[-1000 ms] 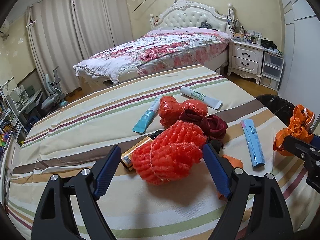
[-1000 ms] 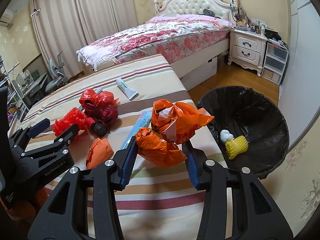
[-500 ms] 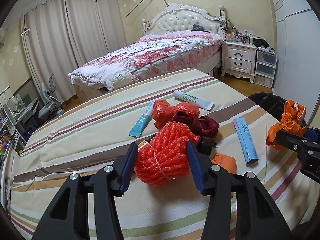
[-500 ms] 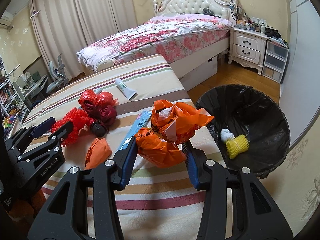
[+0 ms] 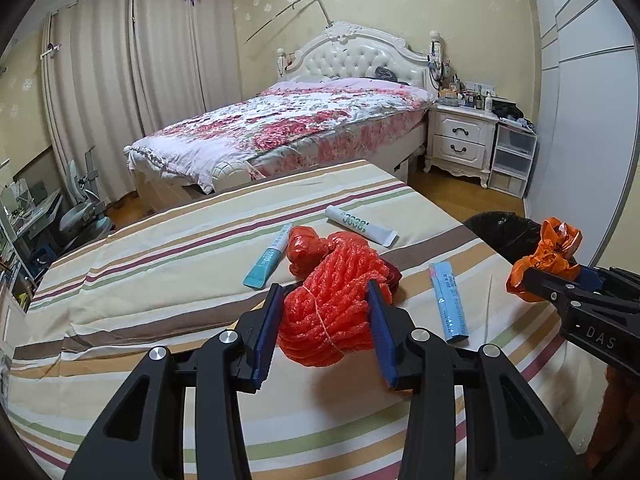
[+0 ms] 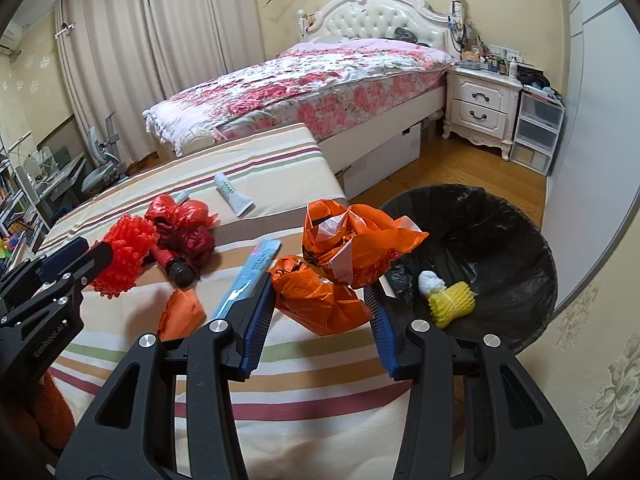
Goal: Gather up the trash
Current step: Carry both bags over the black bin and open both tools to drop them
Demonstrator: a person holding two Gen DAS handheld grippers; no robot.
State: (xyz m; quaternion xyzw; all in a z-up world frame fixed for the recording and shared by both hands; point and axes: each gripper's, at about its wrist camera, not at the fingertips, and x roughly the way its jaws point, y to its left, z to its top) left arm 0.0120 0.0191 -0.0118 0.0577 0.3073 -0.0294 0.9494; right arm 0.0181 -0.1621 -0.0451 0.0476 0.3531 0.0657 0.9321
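My left gripper [image 5: 326, 320] is shut on a red foam net [image 5: 330, 304] and holds it above the striped bedspread [image 5: 160, 264]; the net also shows in the right wrist view [image 6: 122, 258]. My right gripper [image 6: 322, 308] is shut on a crumpled orange plastic bag [image 6: 340, 264], held near the bed's right edge beside the black trash bin [image 6: 500, 240]. The bin holds a yellow foam net [image 6: 452, 304] and a white wad [image 6: 430, 282].
On the bedspread lie red plastic bags [image 6: 184, 224], a dark bottle [image 6: 176, 266], an orange scrap [image 6: 182, 312], a blue tube [image 5: 448, 300], a teal tube [image 5: 268, 256] and a white tube [image 5: 360, 226]. A flowered bed [image 5: 288, 128] and nightstand [image 5: 460, 140] stand behind.
My left gripper closed on the red foam net and lifted it off the bedspread. My right gripper kept hold of the orange bag, nearly still.
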